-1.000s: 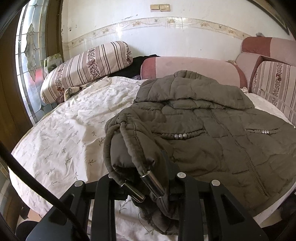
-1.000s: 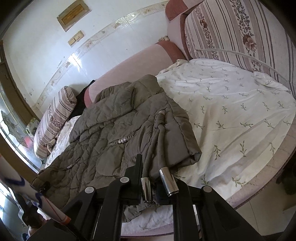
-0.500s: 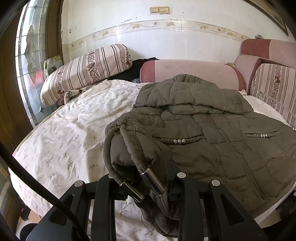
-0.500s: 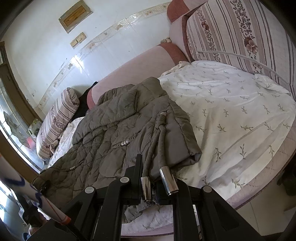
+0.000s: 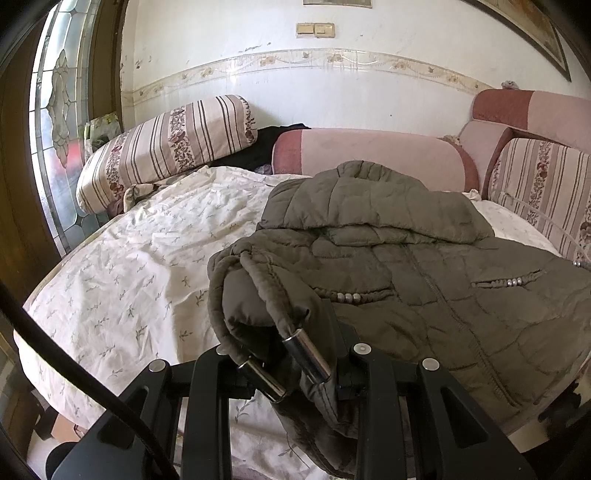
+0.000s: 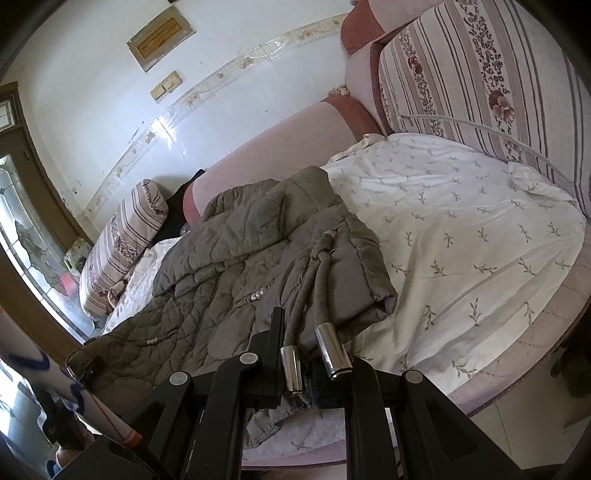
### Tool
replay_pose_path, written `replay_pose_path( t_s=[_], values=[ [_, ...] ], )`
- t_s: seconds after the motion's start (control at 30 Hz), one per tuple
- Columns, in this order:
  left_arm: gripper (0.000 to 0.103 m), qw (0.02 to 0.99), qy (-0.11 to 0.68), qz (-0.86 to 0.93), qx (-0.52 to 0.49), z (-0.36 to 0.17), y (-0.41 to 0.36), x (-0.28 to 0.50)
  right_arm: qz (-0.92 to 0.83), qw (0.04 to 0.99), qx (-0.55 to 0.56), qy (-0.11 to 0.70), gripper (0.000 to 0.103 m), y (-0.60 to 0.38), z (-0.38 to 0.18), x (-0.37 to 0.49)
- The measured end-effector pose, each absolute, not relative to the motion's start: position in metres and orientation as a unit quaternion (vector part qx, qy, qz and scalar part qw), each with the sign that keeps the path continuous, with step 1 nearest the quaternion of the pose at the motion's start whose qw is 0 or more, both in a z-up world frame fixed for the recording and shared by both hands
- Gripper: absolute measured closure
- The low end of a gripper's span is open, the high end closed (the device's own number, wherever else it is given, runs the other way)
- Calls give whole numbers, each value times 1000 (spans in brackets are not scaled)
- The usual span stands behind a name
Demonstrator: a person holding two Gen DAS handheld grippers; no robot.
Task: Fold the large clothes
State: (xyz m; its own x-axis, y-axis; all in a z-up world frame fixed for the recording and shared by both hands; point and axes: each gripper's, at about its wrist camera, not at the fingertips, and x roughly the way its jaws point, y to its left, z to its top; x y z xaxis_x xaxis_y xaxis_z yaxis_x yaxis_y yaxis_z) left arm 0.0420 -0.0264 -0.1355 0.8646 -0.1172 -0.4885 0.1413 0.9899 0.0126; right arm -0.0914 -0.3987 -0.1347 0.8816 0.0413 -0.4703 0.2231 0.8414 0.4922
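Lying spread across the bed: a large olive quilted jacket [image 5: 424, 280], hood [image 5: 373, 195] toward the pink bolster [image 5: 369, 155] by the wall, lower edge at the near rim of the mattress. Showing two pocket trims with small silver beads [image 5: 347, 296] on the front. Resting on a white sheet [image 5: 140, 266] printed with small leaf sprigs.

Being gripped at both near corners. Left gripper [image 5: 314, 369] clamping a bunched fold of the jacket's edge, jaws closed tight on the fabric, with padded cloth spilling over and hanging below them. Two fabric cords with silver metal tips [image 5: 306, 350] draping across the black frame just beside the grip. Right gripper [image 6: 295, 365] likewise pinching the other corner [image 6: 347, 280], jaws pressed together on thin cloth; exactly how much fabric sits between them is hard to tell, hidden behind the metal cord ends [image 6: 332, 350] lying over the jaws. That corner lying doubled over, grey lining turned up.

Flanking the jacket farther out: a striped floral cushion [image 5: 166, 144] at the left of the bed, a matching striped cushion [image 6: 480, 74] at the right, and something dark [image 5: 255, 155] tucked between the left cushion and the bolster. Beyond those, a white wall with a patterned tile border [image 5: 332, 62], a pair of switches [image 5: 315, 30], and a stained-glass door panel [image 5: 55, 110] at the far left.
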Motion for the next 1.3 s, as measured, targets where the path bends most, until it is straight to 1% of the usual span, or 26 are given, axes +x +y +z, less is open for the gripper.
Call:
replay_pose_path(
  t_s=[0.63,1.3],
  values=[
    [77,966,248,-69,22,-131,-26,43,-46,930,278,237,91,-399,-131,-91],
    [77,968,240,-77,14,-116,-28,51,-35,932,280,227,91,-400,-111,-83]
  ],
)
